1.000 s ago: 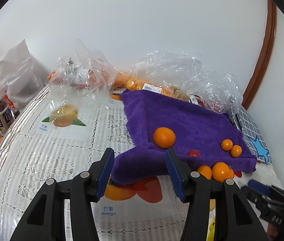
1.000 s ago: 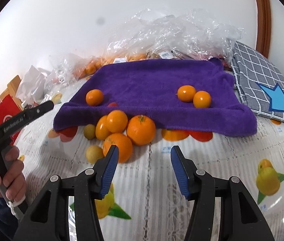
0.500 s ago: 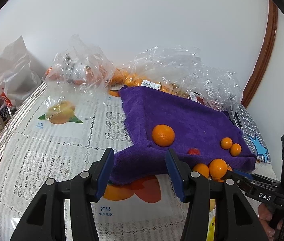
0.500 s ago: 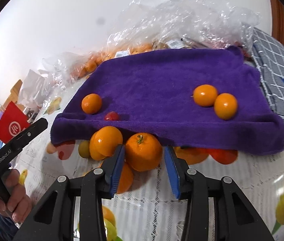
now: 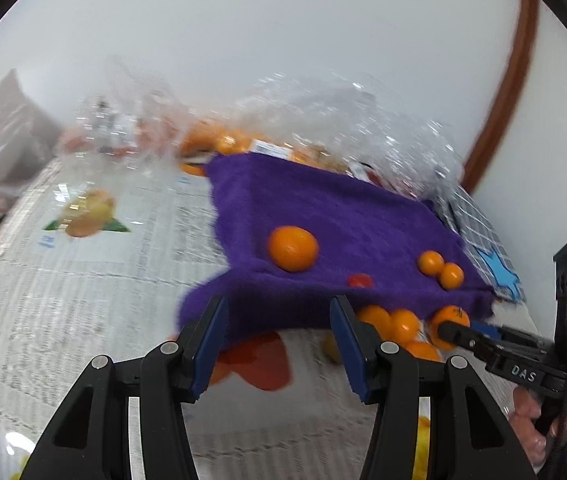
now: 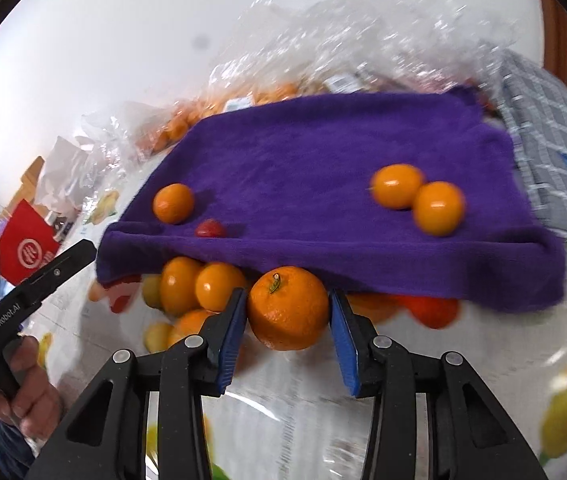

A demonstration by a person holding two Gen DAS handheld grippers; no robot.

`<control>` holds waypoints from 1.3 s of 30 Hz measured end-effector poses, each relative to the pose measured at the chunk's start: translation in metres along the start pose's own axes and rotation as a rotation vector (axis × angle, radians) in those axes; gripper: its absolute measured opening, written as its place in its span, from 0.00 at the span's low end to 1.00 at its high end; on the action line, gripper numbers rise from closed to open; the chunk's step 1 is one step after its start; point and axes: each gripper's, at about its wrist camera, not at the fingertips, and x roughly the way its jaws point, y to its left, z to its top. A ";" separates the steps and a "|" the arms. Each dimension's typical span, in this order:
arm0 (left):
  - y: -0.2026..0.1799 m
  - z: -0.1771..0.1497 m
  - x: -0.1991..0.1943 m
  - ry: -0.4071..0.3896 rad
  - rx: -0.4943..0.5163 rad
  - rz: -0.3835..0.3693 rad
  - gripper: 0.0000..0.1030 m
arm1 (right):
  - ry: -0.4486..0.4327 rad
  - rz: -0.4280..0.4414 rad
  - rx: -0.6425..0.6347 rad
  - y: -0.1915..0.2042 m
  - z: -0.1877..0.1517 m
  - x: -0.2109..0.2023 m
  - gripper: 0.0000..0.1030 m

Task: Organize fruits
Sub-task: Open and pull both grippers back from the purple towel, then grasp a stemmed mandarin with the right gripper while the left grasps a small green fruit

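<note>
A purple towel (image 6: 335, 168) lies on the table with three small oranges (image 6: 397, 186) and a red cherry tomato (image 6: 210, 229) on it. A pile of oranges (image 6: 199, 288) and yellow-green fruits sits at its front edge. My right gripper (image 6: 288, 320) has its jaws around a large stemmed orange (image 6: 288, 308), touching or nearly touching both sides. My left gripper (image 5: 279, 344) is open and empty over the towel's front left corner (image 5: 251, 304). The right gripper (image 5: 459, 332) shows in the left wrist view at the orange pile.
Clear plastic bags (image 6: 363, 40) holding more oranges lie behind the towel against the wall. A grey checked cloth with a blue star (image 6: 555, 148) lies at the right. A red bag (image 6: 23, 252) and bottles stand at the left. The table has a lace cover with fruit prints (image 5: 87, 212).
My right gripper moved forward to the pile and narrowed around the large orange. My left gripper edged a little closer to the towel and stayed open.
</note>
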 end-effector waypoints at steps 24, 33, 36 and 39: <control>-0.018 -0.011 0.033 0.115 -0.046 -0.048 0.22 | -0.021 -0.072 -0.008 -0.036 -0.023 -0.017 0.43; -0.029 -0.013 0.045 0.176 0.031 0.021 0.24 | -0.014 -0.093 -0.020 -0.034 -0.022 -0.016 0.41; -0.029 -0.012 0.046 0.174 0.023 0.022 0.22 | -0.021 -0.077 -0.032 -0.032 -0.024 -0.019 0.41; -0.025 -0.011 0.040 0.136 -0.002 0.007 0.22 | -0.045 -0.063 -0.030 -0.031 -0.025 -0.024 0.41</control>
